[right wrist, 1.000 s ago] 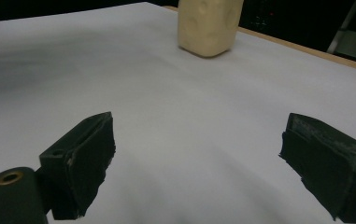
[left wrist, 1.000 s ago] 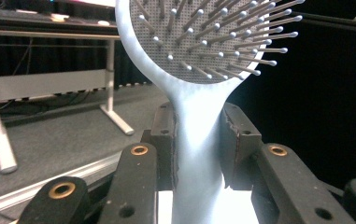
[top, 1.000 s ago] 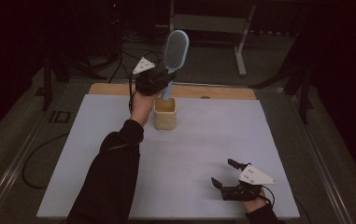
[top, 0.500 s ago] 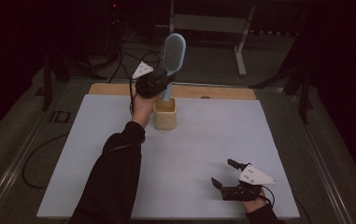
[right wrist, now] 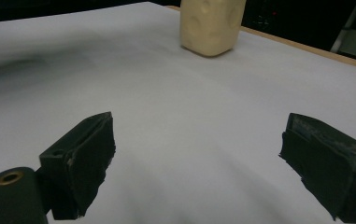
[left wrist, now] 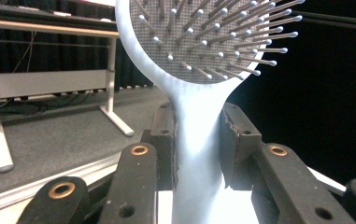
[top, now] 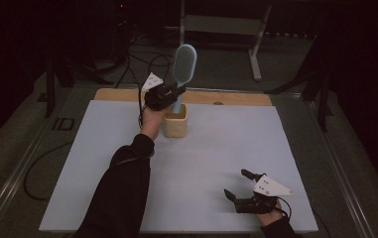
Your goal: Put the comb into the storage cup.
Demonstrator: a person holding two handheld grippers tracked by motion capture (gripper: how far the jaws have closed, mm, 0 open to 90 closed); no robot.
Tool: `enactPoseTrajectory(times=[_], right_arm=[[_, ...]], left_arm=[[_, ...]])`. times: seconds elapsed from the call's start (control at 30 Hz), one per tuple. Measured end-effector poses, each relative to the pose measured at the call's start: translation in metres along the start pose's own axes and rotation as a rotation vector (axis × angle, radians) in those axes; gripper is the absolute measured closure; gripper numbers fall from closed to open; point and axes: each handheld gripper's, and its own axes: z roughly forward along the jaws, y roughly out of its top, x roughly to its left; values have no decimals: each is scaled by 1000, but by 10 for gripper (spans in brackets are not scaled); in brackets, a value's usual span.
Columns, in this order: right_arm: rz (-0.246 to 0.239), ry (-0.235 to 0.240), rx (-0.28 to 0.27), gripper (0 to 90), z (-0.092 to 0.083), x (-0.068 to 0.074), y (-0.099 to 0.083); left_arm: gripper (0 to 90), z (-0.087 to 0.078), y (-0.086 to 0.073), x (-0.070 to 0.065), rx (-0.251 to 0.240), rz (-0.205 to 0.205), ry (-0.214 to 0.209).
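The left gripper (top: 169, 94) is held out far from the person on a long, nearly straight arm in a dark sleeve, the hand beneath it and the grey plate on top. Its jaws are clamped from both sides on a pale blue handle, the pads (left wrist: 164, 140) pressing flat against it. The right gripper (top: 241, 188) sits low and close to the person, its hand partly visible behind it, jaws spread wide with nothing between the pads (right wrist: 84, 158).
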Motion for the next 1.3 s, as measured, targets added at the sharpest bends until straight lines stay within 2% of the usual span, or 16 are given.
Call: enactPoseTrajectory(times=[0.13, 0.23, 0.47, 0.57, 0.73, 0.9, 1.2, 1.3], right_arm=[[1, 4, 3, 94, 1, 0, 0], [1, 2, 2, 94, 0, 0, 0], [1, 6, 2, 95, 0, 0, 0], [0, 5, 3, 95, 1, 0, 0], [-2, 6, 5, 95, 1, 0, 0], [1, 8, 3, 94, 1, 0, 0], [-1, 11, 6, 95, 2, 1, -1], [-2, 13, 8, 95, 2, 1, -1]], left_arm=[[698, 0, -7, 3, 2, -10, -3], [698, -1, -11, 6, -14, -37, -14], [698, -2, -17, 7, -8, -25, -17], [697, -3, -21, 9, -16, -41, -26], [697, -5, -26, 7, -6, -12, -16], [696, -5, -31, 7, -9, -5, -20], [696, -8, -37, 4, 25, 57, -14], [694, -9, -40, 5, 34, 59, -19]])
